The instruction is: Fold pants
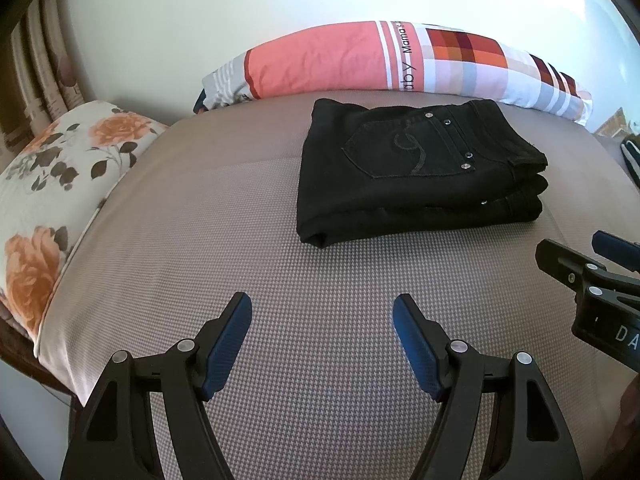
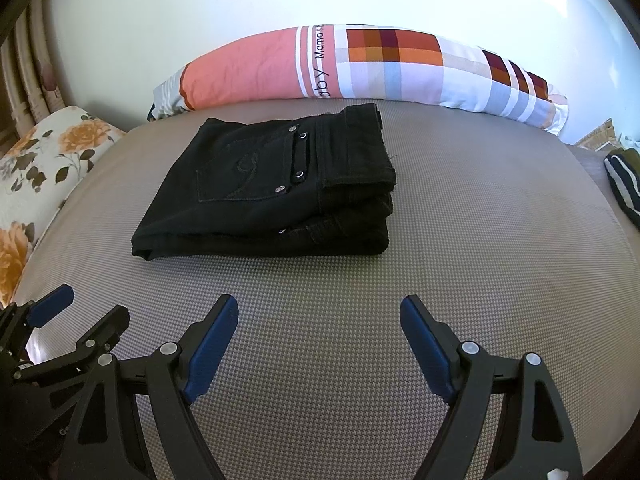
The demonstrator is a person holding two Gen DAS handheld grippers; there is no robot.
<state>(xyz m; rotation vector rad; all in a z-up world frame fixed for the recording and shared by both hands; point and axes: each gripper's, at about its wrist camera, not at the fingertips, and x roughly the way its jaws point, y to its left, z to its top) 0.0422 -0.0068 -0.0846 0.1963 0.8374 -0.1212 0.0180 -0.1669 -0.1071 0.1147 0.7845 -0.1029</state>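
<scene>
Black pants (image 1: 416, 176) lie folded into a compact stack on the grey-patterned bed (image 1: 224, 240), back pocket facing up. They also show in the right wrist view (image 2: 272, 192). My left gripper (image 1: 322, 308) is open and empty, hovering over the bed in front of the pants. My right gripper (image 2: 319, 312) is open and empty, also in front of the pants. The right gripper shows at the right edge of the left wrist view (image 1: 576, 252). The left gripper shows at the lower left of the right wrist view (image 2: 88, 308).
A long pink and plaid pillow (image 1: 360, 60) lies along the wall behind the pants. A floral pillow (image 1: 52, 184) sits at the left bed edge. A dark striped garment (image 2: 624, 188) lies at the right edge.
</scene>
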